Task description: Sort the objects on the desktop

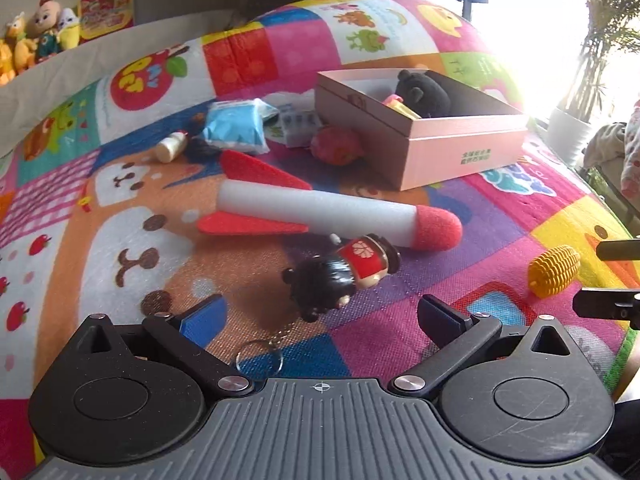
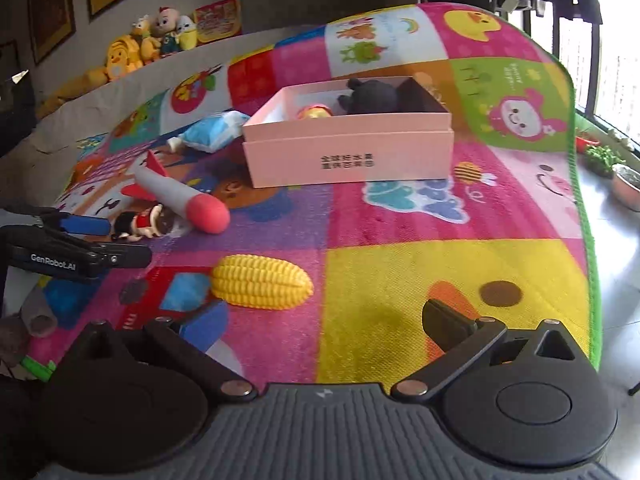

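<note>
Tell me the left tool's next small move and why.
Probably ease the left tool forward and down around the doll keychain. Its jaws stand open and empty, the doll lies just ahead between them on the mat, and the pink box still has room.

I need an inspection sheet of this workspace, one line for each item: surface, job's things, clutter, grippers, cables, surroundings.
Surface: colourful play mat with cartoon squares.
Job's things: pink box open, holding a black plush toy; foam rocket, doll keychain, toy corn, blue packet, small bottle and red toy lie loose on the mat.
Clutter: nothing seen beyond the toys.
Grippers: left gripper open, just short of the doll keychain; right gripper open, near the toy corn.
Cables: nothing seen.
Surroundings: plush toys along the back ledge; potted plants by the window.
</note>
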Tool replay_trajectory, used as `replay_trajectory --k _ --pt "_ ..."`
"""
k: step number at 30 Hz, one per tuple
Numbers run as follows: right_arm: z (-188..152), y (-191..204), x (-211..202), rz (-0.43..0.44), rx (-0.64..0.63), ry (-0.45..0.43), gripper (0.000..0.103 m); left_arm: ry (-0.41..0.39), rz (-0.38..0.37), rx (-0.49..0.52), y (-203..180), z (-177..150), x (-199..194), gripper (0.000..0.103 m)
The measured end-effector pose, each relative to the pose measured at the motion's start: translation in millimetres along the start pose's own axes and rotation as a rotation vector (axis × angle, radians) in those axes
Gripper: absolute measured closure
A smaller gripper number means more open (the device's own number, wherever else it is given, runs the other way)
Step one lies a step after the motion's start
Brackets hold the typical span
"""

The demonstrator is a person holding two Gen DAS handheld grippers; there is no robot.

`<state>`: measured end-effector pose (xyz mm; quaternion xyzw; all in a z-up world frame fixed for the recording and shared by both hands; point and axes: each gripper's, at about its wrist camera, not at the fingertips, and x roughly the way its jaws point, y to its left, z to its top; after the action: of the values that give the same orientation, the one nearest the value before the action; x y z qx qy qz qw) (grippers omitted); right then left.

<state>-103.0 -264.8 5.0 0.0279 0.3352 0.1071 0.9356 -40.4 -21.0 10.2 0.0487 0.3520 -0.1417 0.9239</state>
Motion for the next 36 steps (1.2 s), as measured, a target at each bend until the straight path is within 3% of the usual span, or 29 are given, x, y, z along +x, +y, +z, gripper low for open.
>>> replay_trajectory --k 4,5,7,8,13,19,22,25,28,33,36 --pt "11.8 11.8 14.8 0.055 0.022 0.052 0.003 0.026 -0.037 -0.076 3.3 0.8 -6.4 0.000" --pt "14.7 11.9 19.3 0.053 0.041 0.064 0.010 0.032 -0.060 -0.095 1.9 1.3 -6.7 0.000" --pt "18.4 15.2 21.1 0.037 0.039 0.054 0.036 0.043 -0.106 -0.111 -3.9 3.0 -5.2 0.000" --pt "19.7 17.5 20.9 0.041 0.026 0.057 0.044 0.045 -0.113 -0.106 -7.6 4.4 -3.2 0.000" --pt "14.4 15.2 15.1 0.008 0.033 0.032 0.044 0.060 -0.079 -0.105 -16.0 15.9 17.6 0.000" --pt "7.3 10.0 12.1 -0.049 0.013 0.008 0.044 0.003 -0.069 -0.063 -26.7 26.7 33.9 0.002" --pt "4.2 15.3 12.8 -0.069 -0.026 0.000 0.044 -0.026 -0.027 0.023 -36.4 23.7 35.1 0.019" --pt "1.0 20.0 13.5 -0.086 -0.060 -0.008 0.044 -0.027 -0.019 0.049 -36.3 20.6 34.7 0.022" --pt "0.4 20.5 14.2 -0.080 -0.064 -0.010 0.038 -0.034 -0.004 0.041 -32.9 20.7 32.7 0.032" --pt "0.5 24.6 15.4 -0.084 -0.073 0.003 0.022 -0.035 -0.019 0.045 -31.0 15.7 21.5 0.032" --pt "1.3 23.0 14.2 -0.112 -0.054 0.017 0.022 -0.034 -0.030 0.063 -31.3 6.8 9.6 0.032"
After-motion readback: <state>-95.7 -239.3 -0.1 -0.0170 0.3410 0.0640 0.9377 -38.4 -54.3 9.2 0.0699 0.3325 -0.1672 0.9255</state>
